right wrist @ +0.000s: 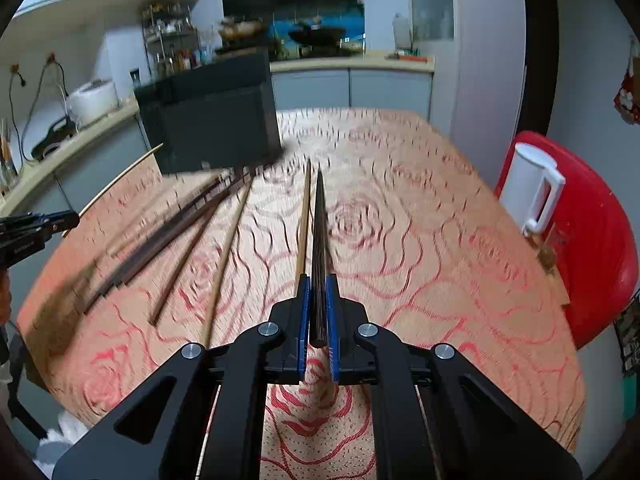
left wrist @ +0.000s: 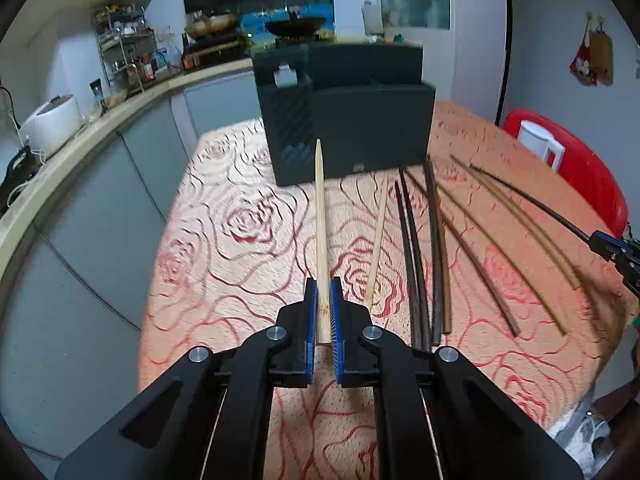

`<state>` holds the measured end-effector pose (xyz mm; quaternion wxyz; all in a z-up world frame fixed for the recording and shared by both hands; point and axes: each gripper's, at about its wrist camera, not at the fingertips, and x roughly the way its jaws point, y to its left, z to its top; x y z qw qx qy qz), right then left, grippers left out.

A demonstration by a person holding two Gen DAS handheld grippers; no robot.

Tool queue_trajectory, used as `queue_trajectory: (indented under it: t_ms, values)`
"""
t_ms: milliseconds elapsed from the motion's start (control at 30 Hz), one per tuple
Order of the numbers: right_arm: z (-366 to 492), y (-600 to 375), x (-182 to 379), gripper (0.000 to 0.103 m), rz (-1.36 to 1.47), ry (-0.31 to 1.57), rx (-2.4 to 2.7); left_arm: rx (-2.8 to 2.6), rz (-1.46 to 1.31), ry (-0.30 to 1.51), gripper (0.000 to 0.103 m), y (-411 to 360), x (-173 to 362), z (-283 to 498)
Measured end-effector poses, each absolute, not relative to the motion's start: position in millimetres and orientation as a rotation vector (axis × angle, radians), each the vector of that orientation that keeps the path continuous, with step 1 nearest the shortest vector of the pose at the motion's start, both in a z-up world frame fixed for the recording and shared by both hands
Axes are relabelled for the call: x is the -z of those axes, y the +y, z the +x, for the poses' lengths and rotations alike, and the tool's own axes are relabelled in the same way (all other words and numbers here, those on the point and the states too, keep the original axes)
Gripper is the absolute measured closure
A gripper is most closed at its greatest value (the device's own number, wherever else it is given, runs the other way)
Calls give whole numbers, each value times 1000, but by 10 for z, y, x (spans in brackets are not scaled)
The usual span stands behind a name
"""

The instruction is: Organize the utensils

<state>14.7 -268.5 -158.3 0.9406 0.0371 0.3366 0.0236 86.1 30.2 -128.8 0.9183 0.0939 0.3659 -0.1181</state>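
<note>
The left gripper [left wrist: 323, 304] is holding a pale bamboo chopstick [left wrist: 320, 216], its blue pads [left wrist: 309, 312] pressing in on the thick end while the tip is pointing toward the black utensil holder [left wrist: 344, 120] standing at the far edge of the table [left wrist: 224, 248]. Just to the right of it, a second pale chopstick [left wrist: 378, 244] is lying on the rose-patterned cloth, its tip toward the holder. Further right, dark brown chopsticks [left wrist: 414, 256] are lying side by side, fanning out from the holder's base toward the near edge, and past them a thinner brown chopstick [left wrist: 476, 252] and a curved light brown one [left wrist: 520, 248] are resting nearer the right edge. At the right edge of the left wrist view, the right gripper [left wrist: 612, 250] is showing.

In the right wrist view, the right gripper [right wrist: 318, 306] is clamping a dark chopstick [right wrist: 319, 240] between its pads, the tip pointing toward the far edge. A light brown chopstick [right wrist: 304, 220] is lying just beside it on the left. The rest of the sticks are blurring toward the holder [right wrist: 212, 120] at the far left corner. Beyond the right edge, a white jug [right wrist: 528, 188] is sitting on a red stool [right wrist: 600, 248].
</note>
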Motion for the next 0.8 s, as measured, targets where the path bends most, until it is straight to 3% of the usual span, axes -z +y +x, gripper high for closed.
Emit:
queue_trajectory:
  t_ms: [200, 433, 800]
  values:
    - [102, -2741, 1373, 94, 80, 633, -51, 264, 198, 771, 97, 359, 1095, 804]
    - [111, -2734, 1399, 94, 84, 645, -55, 251, 211, 822, 97, 342, 1270, 832]
    - [187, -2752, 1193, 94, 91, 597, -79, 235, 163, 686, 99, 407, 847, 780]
